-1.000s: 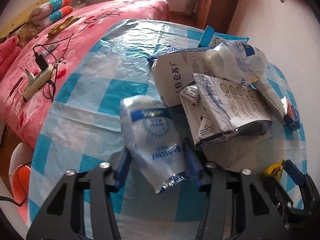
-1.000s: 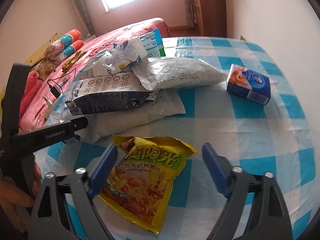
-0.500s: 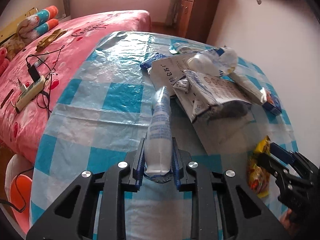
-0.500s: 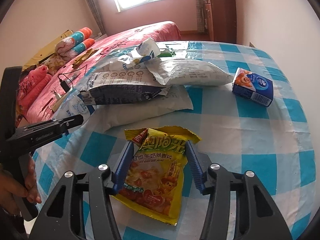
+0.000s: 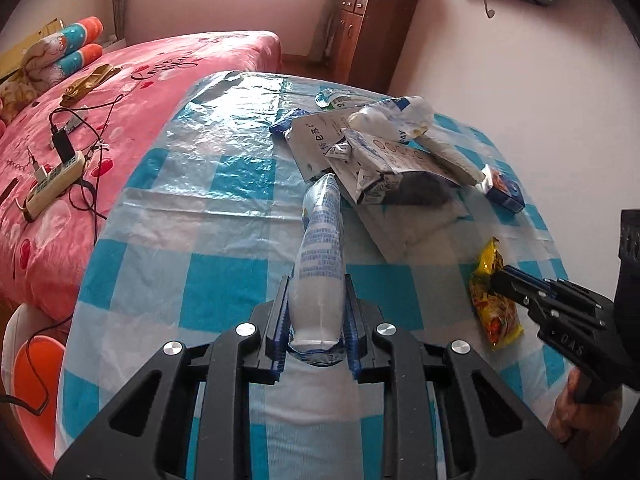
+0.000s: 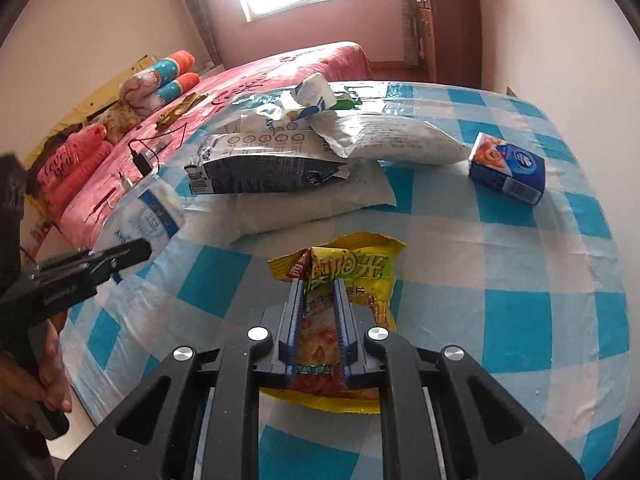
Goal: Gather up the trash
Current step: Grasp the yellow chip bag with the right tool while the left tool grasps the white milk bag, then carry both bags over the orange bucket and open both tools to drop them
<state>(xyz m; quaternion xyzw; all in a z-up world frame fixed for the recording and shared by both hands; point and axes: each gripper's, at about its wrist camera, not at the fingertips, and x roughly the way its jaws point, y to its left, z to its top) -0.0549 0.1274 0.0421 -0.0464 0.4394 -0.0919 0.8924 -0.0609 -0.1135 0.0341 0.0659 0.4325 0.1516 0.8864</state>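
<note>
At nine o'clock of the tabletop (image 5: 224, 216) lies the pink bed (image 5: 132, 76). The left hand-held gripper (image 5: 316, 332) is clamped on a white-and-blue pouch (image 5: 320, 248), seemingly lifted off the cloth. At one o'clock sits a heap of white bags (image 5: 384, 160). At three o'clock the right hand-held gripper (image 6: 318, 320) pinches a yellow snack packet (image 6: 352, 276); a blue carton (image 6: 508, 168) stands beyond.

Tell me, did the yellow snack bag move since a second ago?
Yes. The yellow snack bag lay flat on the checked tablecloth between open jaws; now the right gripper has shut on it, pinching it into a fold. It sits nearer the camera.
</note>
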